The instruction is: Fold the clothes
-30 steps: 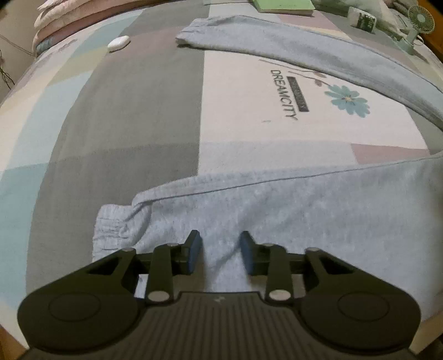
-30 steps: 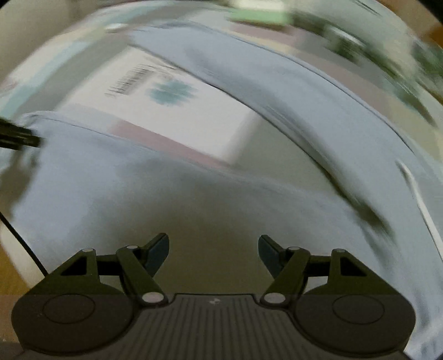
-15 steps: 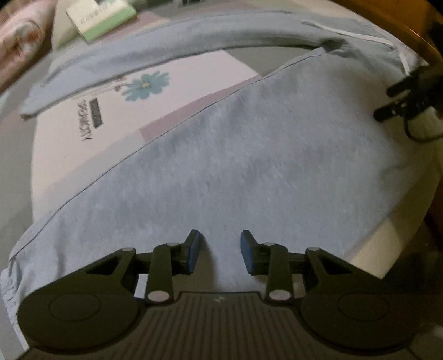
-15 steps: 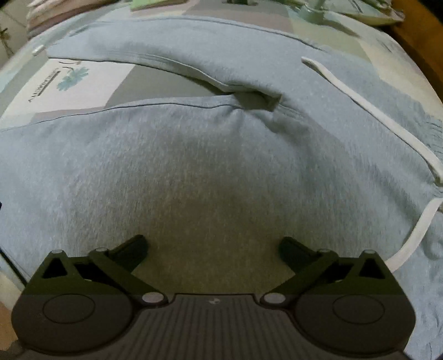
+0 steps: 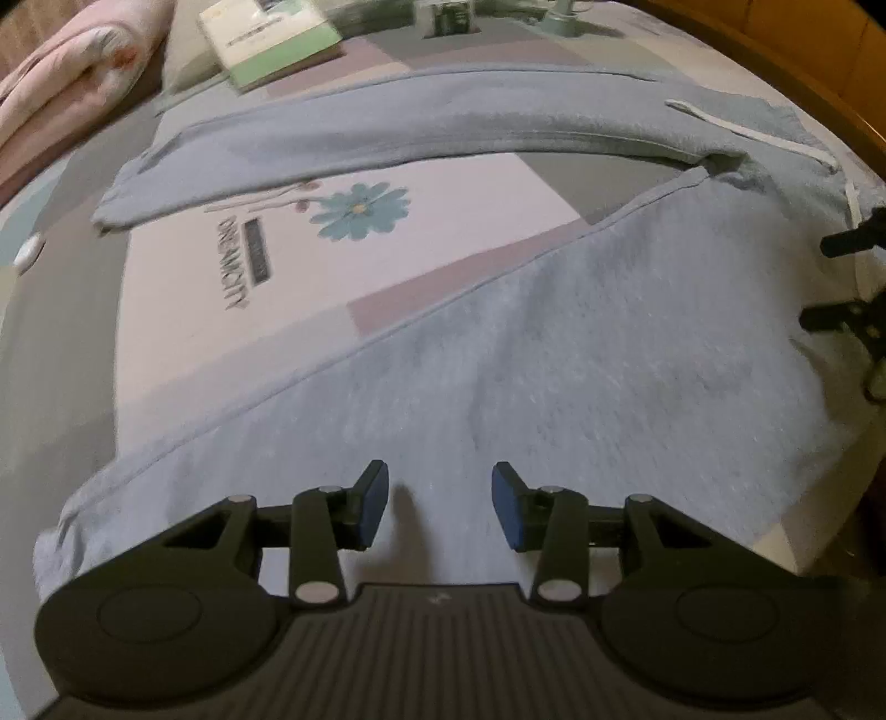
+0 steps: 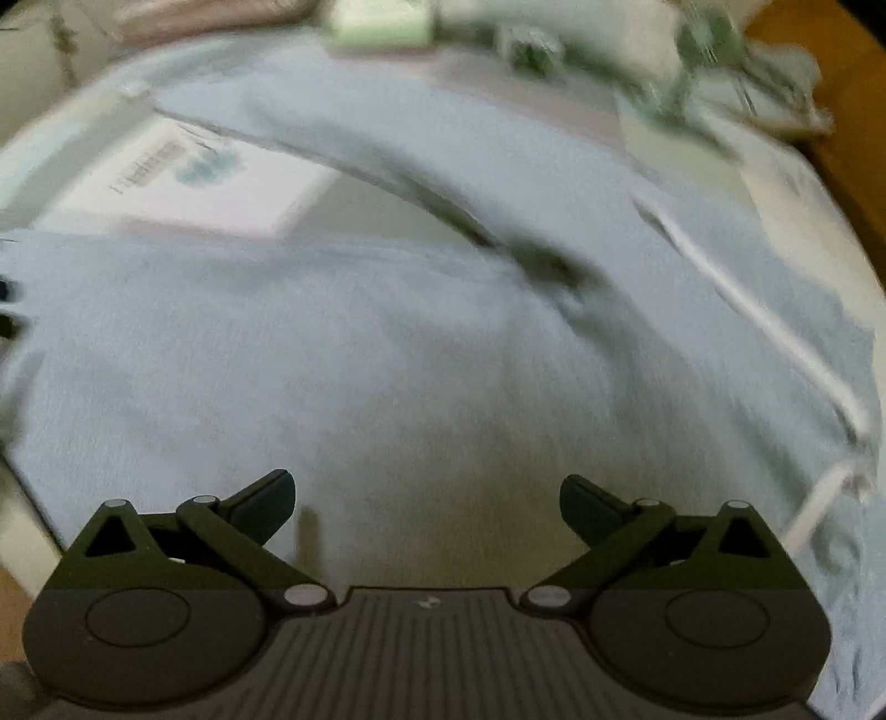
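Observation:
Light grey-blue sweatpants (image 5: 581, 343) lie spread on the bed, legs apart in a V, the far leg (image 5: 387, 127) running left and the near leg under both grippers. A white drawstring (image 5: 775, 138) trails at the waist on the right. My left gripper (image 5: 440, 507) hovers over the near leg with its blue pads (image 5: 371, 504) apart and opening; nothing is between them. My right gripper (image 6: 426, 501) stands wide open over the sweatpants (image 6: 387, 343) near the waist, empty; its fingertips (image 5: 830, 277) show at the right edge of the left wrist view. The right wrist view is blurred.
A patchwork bedsheet with a blue flower print (image 5: 360, 213) shows between the legs. At the bed's far side lie a green-edged book (image 5: 271, 39), a folded pink blanket (image 5: 66, 83), a small box (image 5: 448, 16) and a white oval object (image 5: 27, 252). A wooden bed frame (image 5: 803, 61) runs along the right.
The left gripper moved from the leg's cuff along the leg toward the waist and its pads spread wider. The right gripper opened from partly to fully wide and shifted over the cloth.

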`<state>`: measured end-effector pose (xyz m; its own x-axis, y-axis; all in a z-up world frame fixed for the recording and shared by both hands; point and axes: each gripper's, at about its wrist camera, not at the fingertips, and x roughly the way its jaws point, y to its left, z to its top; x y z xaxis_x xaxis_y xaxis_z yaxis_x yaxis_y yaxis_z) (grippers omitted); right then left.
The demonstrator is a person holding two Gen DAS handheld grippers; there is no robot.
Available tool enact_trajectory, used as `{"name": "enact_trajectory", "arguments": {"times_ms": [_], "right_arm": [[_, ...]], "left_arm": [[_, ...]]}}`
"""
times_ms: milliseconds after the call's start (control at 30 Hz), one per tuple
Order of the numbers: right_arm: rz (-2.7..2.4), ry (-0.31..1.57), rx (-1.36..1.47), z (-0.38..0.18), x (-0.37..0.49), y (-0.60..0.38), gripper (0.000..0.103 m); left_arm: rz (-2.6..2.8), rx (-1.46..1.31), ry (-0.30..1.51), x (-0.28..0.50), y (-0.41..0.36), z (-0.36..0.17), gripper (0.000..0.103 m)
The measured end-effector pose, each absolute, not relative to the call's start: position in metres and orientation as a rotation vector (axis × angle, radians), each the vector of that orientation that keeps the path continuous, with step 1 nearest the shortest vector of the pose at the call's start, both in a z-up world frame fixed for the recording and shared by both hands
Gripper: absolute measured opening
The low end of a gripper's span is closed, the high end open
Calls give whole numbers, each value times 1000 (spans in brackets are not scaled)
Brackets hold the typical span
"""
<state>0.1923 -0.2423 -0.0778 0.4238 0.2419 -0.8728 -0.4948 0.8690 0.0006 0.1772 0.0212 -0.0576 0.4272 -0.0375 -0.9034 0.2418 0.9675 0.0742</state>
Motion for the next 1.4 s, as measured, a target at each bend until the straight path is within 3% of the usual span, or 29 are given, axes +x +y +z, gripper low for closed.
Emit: {"name": "enact_trajectory", "arguments": {"times_ms": [200, 300, 400, 567, 733, 833, 1067, 1200, 1300, 1367, 1400], "right_arm": [[520, 1060, -245, -97, 158, -209, 103], [562, 1097, -245, -88, 157, -206, 103], [513, 1068, -161, -70, 178, -217, 103], [347, 963, -205, -67, 234, -234, 103], [266, 1009, -190, -85, 260, -248, 103], [268, 1080, -159, -96, 258, -250, 103], [287, 968, -227, -73, 233, -243, 100], [416, 870, -327, -54, 248, -219, 87], [549, 812, -409, -51, 271, -193, 73], [631, 779, -474, -53, 292, -174, 59], [667, 763, -512, -55, 303, -164, 58]], "left_arm": [[-155, 181, 1179, 151, 33, -78, 49], [-146, 173, 1254, 154, 36, -71, 48], [-177, 212, 1198, 168, 29, -58, 46], [-211, 137, 1101, 215, 17, -43, 46], [-315, 21, 1027, 277, -2, -35, 49], [-394, -17, 990, 317, -22, -38, 52], [-430, 5, 959, 368, -48, -54, 52], [-377, 54, 949, 369, -35, -53, 53], [-324, 90, 947, 364, -21, -50, 53], [-278, 82, 955, 360, -7, -50, 53], [-256, 69, 962, 358, 0, -51, 53]]}}
